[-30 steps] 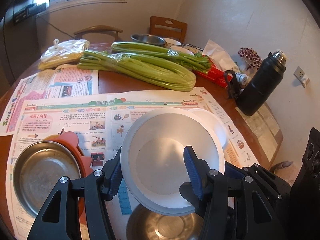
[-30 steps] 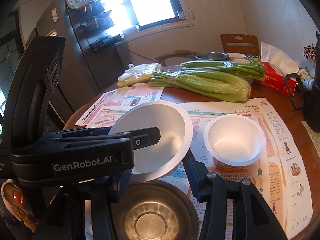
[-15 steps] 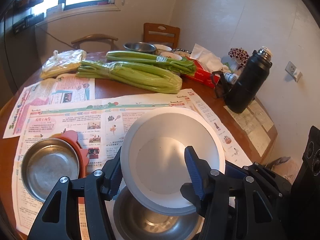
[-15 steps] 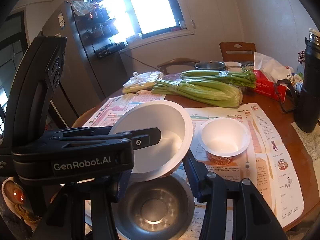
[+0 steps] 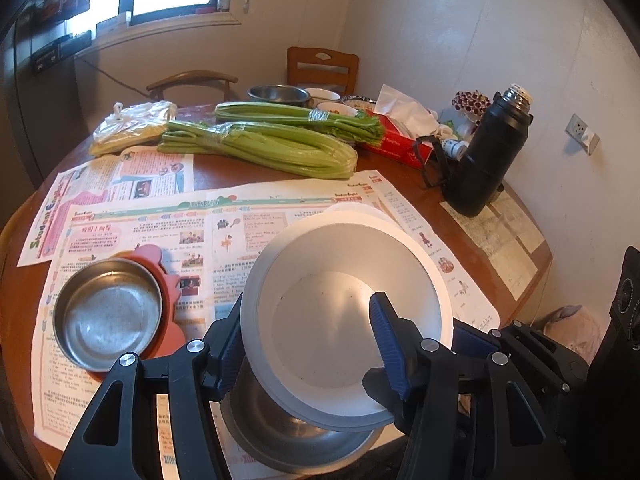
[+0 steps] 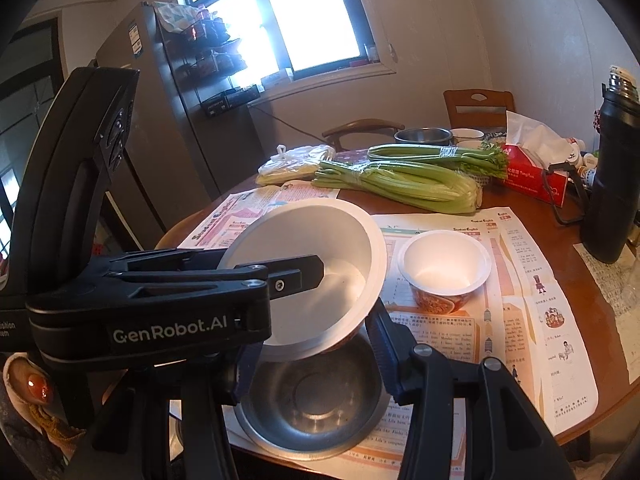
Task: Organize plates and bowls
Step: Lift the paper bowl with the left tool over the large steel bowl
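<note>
Left gripper (image 5: 306, 334): jaws closed on the near rim of the large white foam bowl (image 5: 348, 312), one blue pad outside the wall, one inside. The bowl hangs tilted, clear of the table, directly above the larger stainless steel bowl (image 6: 316, 400), which sits on the newspaper (image 5: 224, 216) at the table's near edge.

Right gripper (image 6: 312, 354): jaws parted and holding nothing, straddling the steel bowl's far rim. The left gripper is the nearer to the white bowl, having it in hand.

Judgement: the coming move is a straight drop into the steel bowl; the tilt wants levelling first.

Also on the table: a small white foam cup-bowl (image 6: 444, 264) just right of the held bowl, and a smaller steel bowl on a red plastic dish (image 5: 108, 312) to its left.

Further back lie celery bundles (image 5: 272, 144) and a black flask (image 5: 488, 160). Round wooden table (image 5: 400, 172), window behind.
</note>
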Demonstrator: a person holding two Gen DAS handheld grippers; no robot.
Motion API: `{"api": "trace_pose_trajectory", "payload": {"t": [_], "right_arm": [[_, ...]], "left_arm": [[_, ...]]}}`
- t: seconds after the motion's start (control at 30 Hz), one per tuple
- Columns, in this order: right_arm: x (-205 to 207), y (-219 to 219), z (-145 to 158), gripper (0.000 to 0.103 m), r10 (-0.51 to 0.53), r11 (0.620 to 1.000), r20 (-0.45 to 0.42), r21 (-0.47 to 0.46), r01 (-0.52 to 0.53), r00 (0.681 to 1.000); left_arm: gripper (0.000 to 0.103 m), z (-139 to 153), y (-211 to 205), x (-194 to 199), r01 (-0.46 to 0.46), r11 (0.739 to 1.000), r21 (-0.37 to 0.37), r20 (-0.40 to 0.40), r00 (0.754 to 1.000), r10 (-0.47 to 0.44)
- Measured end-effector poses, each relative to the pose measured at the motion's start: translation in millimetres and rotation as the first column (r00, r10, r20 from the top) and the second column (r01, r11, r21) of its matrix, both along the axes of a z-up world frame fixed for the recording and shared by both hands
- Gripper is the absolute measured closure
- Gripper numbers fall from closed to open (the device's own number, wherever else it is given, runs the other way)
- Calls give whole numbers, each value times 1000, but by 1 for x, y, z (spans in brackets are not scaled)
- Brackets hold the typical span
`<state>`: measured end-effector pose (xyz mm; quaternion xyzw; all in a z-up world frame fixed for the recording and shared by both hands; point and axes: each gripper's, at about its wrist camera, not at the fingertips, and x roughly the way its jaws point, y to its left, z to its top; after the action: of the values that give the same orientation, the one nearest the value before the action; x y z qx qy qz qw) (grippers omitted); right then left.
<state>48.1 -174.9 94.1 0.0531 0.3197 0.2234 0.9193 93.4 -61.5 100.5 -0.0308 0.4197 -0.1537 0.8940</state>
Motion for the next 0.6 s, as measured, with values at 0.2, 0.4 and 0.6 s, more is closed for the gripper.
{"api": "trace_pose_trajectory", "payload": {"t": [0.2, 0.4, 0.6], "right_arm": [[-11, 2, -4, 52, 12, 1000, -7, -7, -12, 1000], [-14, 3, -11, 52, 28, 1000, -27, -1, -28, 999], [-18, 6, -16, 52, 40, 999, -32, -8, -40, 999]], "left_arm": [[43, -7, 1, -8, -5, 1000, 7, -23, 1000, 5], [43, -14, 5, -12, -20, 1000, -2, -36, 999, 20], [43, -21, 4, -16, -37, 999, 15, -44, 998, 37]]}}
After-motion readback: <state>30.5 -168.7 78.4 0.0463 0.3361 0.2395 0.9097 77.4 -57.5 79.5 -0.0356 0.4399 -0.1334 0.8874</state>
